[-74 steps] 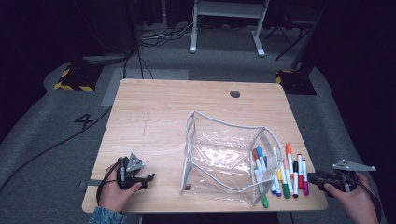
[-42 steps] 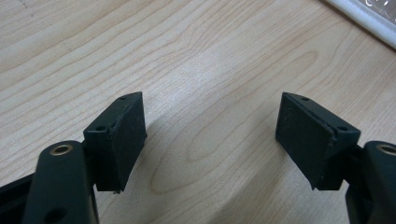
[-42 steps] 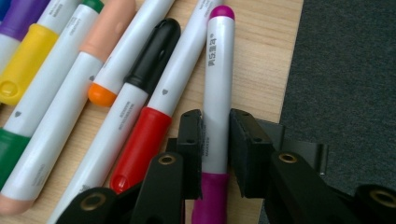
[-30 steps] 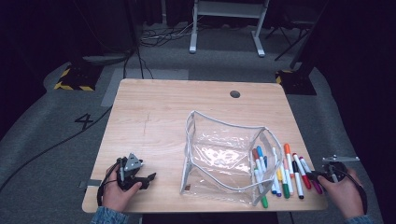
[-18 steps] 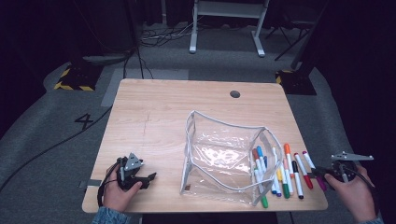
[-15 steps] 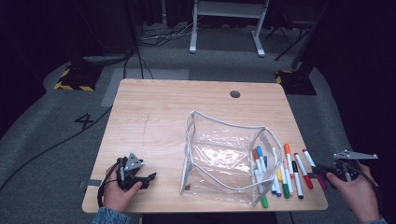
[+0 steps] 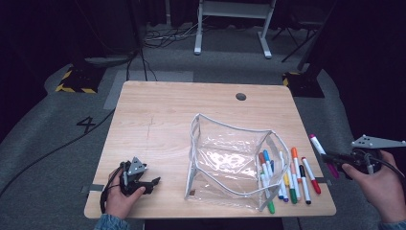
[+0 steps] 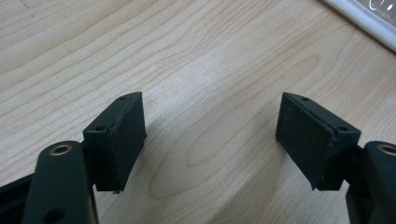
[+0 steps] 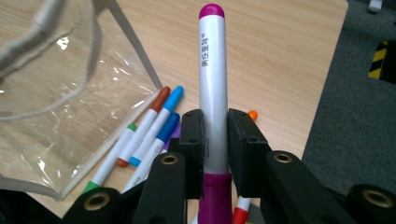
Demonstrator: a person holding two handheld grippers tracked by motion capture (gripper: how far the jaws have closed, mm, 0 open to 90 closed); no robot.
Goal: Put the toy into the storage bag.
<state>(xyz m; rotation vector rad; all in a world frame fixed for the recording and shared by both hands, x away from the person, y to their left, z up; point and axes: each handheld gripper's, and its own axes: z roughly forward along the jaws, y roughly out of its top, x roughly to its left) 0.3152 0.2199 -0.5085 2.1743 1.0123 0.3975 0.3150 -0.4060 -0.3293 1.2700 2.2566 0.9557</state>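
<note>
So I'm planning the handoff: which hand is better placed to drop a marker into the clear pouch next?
The right. The right gripper is clamped on the magenta marker near the clear pouch. The left gripper rests open on the table, holding nothing.

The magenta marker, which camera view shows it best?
The right gripper view: the magenta marker stands large, clamped between the right gripper's jaws. In the high view it is small, off the table's right edge. The left gripper view looks at bare wood.

A clear zip pouch (image 7: 230,160) stands open beside loose markers (image 7: 287,179) on the wooden table (image 7: 163,115).
</note>
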